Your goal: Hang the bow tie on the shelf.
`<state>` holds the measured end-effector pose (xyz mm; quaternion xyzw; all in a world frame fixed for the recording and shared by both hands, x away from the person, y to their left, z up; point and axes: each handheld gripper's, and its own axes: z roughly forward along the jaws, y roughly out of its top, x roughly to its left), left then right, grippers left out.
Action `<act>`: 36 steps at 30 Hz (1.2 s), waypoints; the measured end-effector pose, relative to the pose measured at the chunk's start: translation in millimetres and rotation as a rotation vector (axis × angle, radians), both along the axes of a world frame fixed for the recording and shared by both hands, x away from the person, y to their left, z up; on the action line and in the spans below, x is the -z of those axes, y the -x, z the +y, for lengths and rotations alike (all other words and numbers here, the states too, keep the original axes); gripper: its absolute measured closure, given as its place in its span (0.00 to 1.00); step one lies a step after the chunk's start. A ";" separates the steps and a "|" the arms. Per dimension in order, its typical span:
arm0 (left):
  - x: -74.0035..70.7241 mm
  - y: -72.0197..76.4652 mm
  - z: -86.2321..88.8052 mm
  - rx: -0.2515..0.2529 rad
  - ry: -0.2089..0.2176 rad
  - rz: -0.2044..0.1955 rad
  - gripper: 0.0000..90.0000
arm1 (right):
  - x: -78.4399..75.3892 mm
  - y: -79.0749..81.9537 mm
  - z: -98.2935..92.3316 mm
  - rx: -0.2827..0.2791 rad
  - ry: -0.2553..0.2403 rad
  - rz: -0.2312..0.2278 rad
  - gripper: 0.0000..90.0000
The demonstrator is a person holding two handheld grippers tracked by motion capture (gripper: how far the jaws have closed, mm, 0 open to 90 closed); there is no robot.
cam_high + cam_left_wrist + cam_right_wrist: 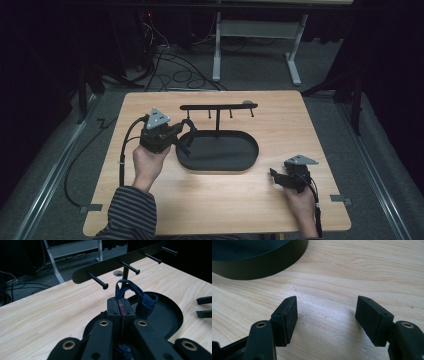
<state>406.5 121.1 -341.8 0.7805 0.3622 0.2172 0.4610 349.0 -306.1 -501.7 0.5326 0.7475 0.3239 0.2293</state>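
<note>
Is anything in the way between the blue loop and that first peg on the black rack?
Nothing visible is. The left hand-held gripper is shut on the blue loop, which sticks up just below and in front of the nearest peg. Only open air lies between them, over the black tray.

The table [215, 200] is light wood with round corners. A black oval tray [220, 160] lies flat on it, near the middle. A thin post stands up from the far side of the tray and holds a black bar with pegs [218, 106]. The wood all around the tray is bare.
</note>
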 end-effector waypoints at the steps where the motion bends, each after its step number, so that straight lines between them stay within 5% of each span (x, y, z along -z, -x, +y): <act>1: -0.6 -1.0 -0.2 -0.002 0.001 0.001 0.99 | 0.0 0.0 0.0 0.000 0.000 0.000 0.40; 18: -14.7 -17.7 -5.5 -0.030 -0.017 -0.015 0.99 | 0.0 0.1 -0.1 -0.001 -0.002 0.000 0.40; 36: -3.8 -39.6 -16.7 -0.071 -0.062 0.002 0.99 | 0.0 -0.1 -0.8 -0.004 -0.007 0.000 0.40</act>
